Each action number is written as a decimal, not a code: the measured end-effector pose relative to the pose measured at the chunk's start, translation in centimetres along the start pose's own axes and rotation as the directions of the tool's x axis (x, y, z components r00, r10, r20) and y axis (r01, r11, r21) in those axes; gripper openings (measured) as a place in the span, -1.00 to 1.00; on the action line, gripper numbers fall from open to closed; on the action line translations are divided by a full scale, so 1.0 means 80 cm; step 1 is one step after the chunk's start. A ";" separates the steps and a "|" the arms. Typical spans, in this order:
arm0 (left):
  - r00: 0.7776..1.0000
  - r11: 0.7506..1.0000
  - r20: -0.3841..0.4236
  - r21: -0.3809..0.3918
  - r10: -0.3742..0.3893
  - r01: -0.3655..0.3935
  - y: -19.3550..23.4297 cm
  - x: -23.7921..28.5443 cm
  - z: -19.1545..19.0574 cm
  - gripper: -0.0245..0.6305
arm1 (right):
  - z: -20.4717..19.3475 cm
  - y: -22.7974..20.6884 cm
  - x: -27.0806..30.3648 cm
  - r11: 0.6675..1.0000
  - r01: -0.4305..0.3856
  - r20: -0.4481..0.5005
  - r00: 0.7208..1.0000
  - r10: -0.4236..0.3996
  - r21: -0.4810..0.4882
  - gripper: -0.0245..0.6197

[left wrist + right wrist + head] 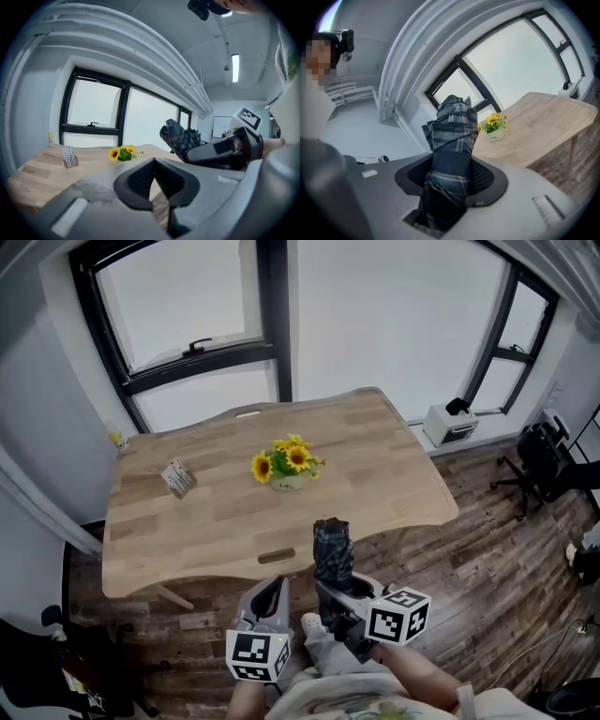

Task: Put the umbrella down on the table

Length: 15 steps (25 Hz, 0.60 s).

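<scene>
The right gripper (335, 583) is clamping a folded plaid umbrella (332, 542), its two jaws pressing on the bundle's lower part while the fabric end is sticking out past them. The umbrella is hanging in the air at the near edge of the wooden table (394, 465), not lying on it, and is sitting near-right of the pot of sunflowers (286, 465) that is standing around the middle of the tabletop. The left gripper (277, 589) is hovering just left of the right one, short of the table's near edge; its jaws are meeting at the tips and gripping nothing (only the tabletop and floor are showing beyond them). A small card stand (177, 477) is resting on the left part of the table, well apart from the flowers. Beyond the far edge, dark-framed windows (192, 348) are filling the wall. On the wood-plank floor (487, 549) to the right, a white box-like device (450, 421) is sitting near the wall, and a black office chair (539, 460) is standing further right.
</scene>
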State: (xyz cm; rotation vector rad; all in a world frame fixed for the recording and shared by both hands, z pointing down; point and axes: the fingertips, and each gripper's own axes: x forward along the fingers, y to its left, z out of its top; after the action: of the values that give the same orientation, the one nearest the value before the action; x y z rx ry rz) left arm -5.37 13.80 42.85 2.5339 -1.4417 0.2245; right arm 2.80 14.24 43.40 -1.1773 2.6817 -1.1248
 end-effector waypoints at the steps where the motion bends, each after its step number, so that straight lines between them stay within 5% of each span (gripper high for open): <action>1: 1.000 1.000 -0.003 0.000 0.001 -0.001 0.005 0.006 0.001 -0.91 | 0.005 -0.004 0.007 1.000 -0.001 -0.001 1.000 0.001 0.003 -0.30; 15: 0.999 0.999 -0.023 -0.004 0.037 -0.037 0.057 0.067 0.017 -0.91 | 0.064 -0.039 0.079 1.000 -0.010 -0.026 1.000 0.010 0.002 -0.29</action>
State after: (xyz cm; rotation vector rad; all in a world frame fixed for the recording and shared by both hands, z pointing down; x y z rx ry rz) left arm -6.53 6.73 43.37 2.4942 -1.4802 0.2556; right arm 1.65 5.66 43.18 -1.1559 2.7021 -1.1490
